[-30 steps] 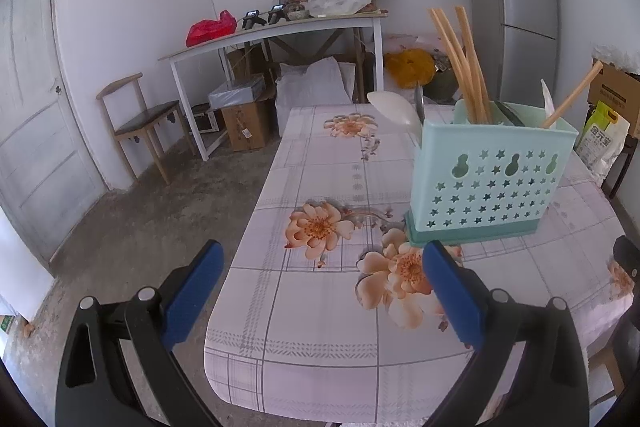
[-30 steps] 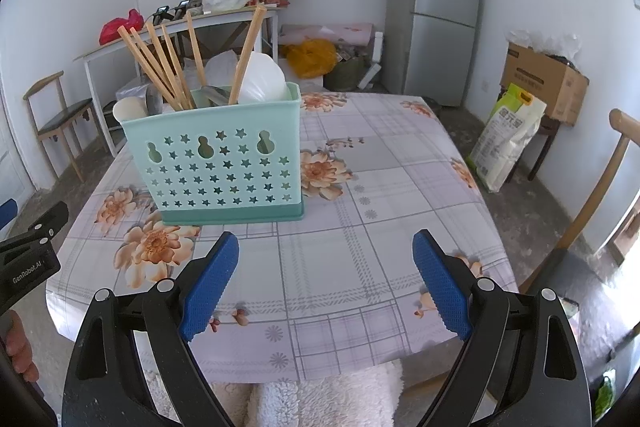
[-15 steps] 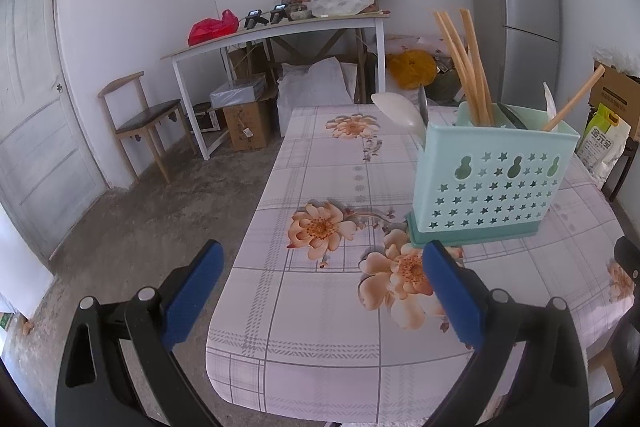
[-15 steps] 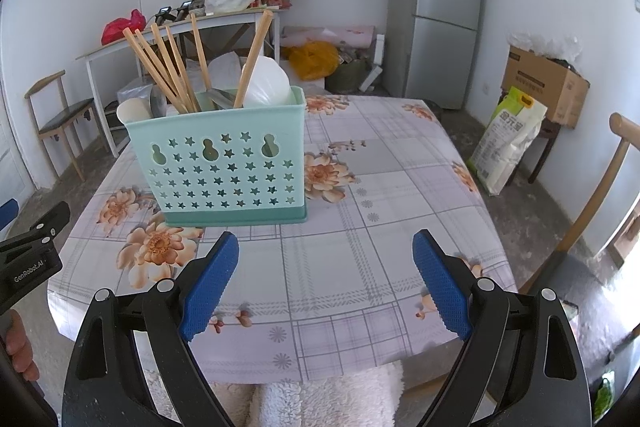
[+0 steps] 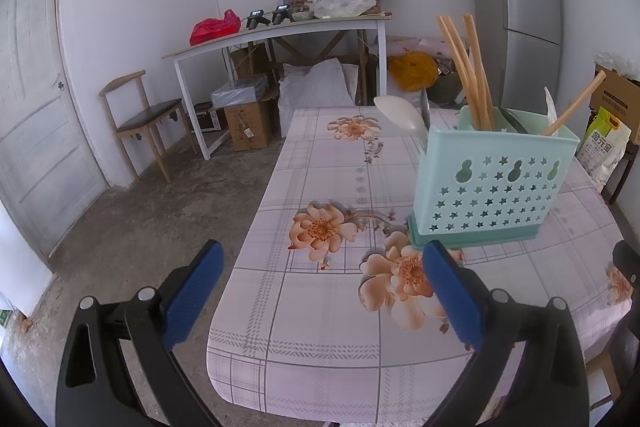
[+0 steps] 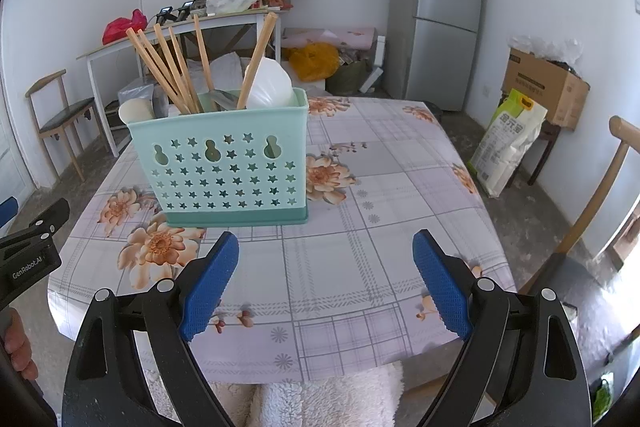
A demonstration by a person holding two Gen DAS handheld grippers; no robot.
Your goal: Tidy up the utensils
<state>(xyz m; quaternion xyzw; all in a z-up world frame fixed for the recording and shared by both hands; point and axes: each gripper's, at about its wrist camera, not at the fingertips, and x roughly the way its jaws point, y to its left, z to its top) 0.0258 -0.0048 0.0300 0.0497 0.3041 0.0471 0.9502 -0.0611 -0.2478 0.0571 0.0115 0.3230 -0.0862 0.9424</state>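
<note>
Right wrist: chopsticks (image 6: 172,71) upright in caddy (image 6: 224,171), tips leaning left.

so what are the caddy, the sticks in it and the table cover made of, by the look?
Caddy: looks like moulded plastic, matt mint green, with punched star holes.
Chopsticks: likely bamboo or wood, given the plain tan, unvarnished look.
Table cover: probably vinyl or oilcloth, going by the printed flowers and a slight sheen, though it could be fabric.

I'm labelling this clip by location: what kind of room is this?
Likely a home dining or kitchen area doubling as storage: a refrigerator, a table with floral cloth holding a utensil caddy, and a cluttered side table.
</note>
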